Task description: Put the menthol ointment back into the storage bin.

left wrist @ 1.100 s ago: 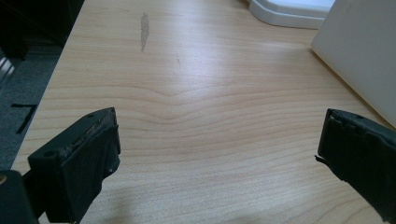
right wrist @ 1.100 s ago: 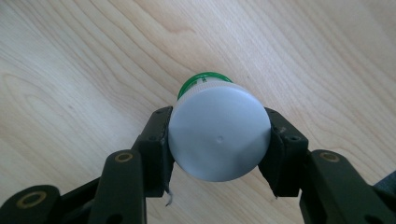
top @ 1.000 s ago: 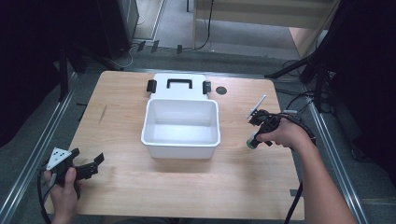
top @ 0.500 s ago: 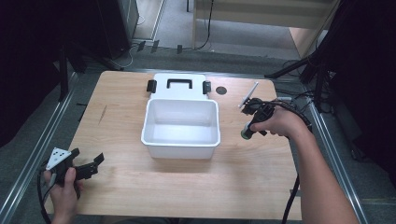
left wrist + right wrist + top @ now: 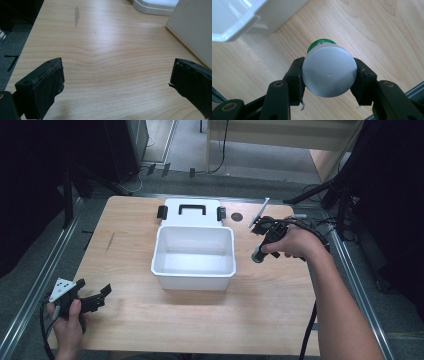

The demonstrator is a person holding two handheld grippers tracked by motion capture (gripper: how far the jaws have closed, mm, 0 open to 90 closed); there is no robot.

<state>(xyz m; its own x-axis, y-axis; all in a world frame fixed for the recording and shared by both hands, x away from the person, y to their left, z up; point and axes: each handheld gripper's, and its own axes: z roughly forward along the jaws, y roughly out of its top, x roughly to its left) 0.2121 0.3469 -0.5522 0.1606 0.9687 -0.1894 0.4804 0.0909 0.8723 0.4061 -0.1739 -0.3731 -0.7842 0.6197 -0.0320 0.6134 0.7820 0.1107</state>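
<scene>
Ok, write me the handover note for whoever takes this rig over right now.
Right gripper: shut on a small bottle with a green end, held in the air to the right of the white bin.
Left gripper: open, nothing between its jaws, low over the table at the near left corner.
The bin stands mid-table and looks empty; its lid lies flat behind it.
Done: bottle gripped and off the table.
Left, likely: put the bottle in the bin, then perhaps fit the lid.

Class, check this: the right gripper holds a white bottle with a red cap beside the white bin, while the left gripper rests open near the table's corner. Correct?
Not quite. The bottle in the right gripper has a green cap, as the right gripper view shows. The rest stands: it is beside the white bin, and the left gripper is open.
</scene>
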